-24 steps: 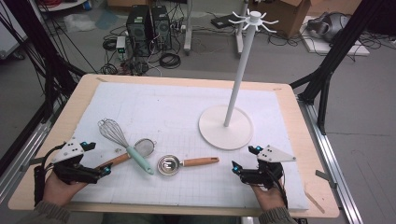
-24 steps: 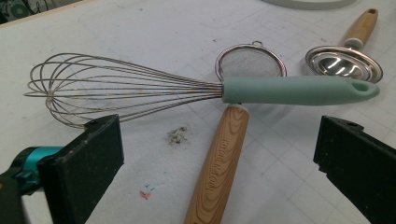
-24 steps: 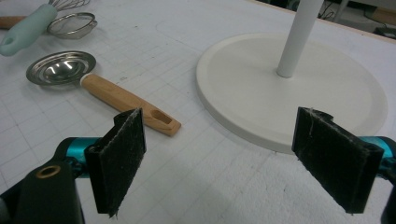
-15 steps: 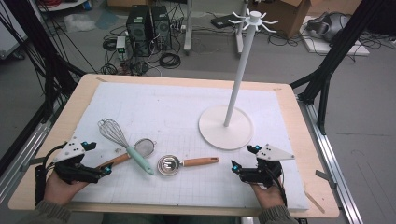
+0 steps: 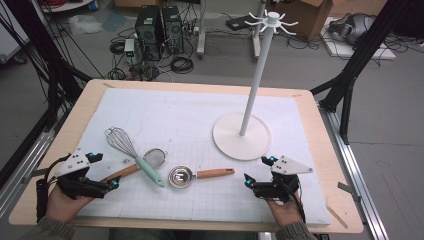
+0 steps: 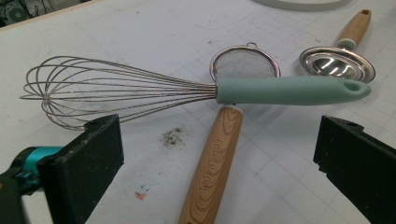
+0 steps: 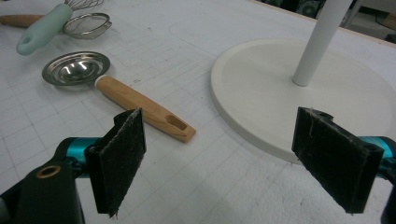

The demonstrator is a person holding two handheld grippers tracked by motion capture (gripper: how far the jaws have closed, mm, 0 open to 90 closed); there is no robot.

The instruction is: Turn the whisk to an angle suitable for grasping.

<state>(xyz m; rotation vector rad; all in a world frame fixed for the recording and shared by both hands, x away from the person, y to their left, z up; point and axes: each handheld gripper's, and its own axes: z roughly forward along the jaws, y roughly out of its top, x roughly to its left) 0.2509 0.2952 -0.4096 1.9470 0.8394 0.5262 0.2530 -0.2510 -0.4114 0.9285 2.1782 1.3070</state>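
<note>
1. Nothing has shifted since the earlier frames: both grippers rest at the near edge of the table, and the whisk, strainer and ladle lie where they lay.
2. The left gripper is released, jaws wide apart and empty; in its own view the strainer's wooden handle runs between the jaws, untouched, under the whisk's mint handle.
3. The right gripper is likewise released and empty, near the ladle's handle end and the stand.
4. No grasp has been begun, so the work is judged to be at its start; the utensils are probably to be hung on the stand's hooks.
</note>
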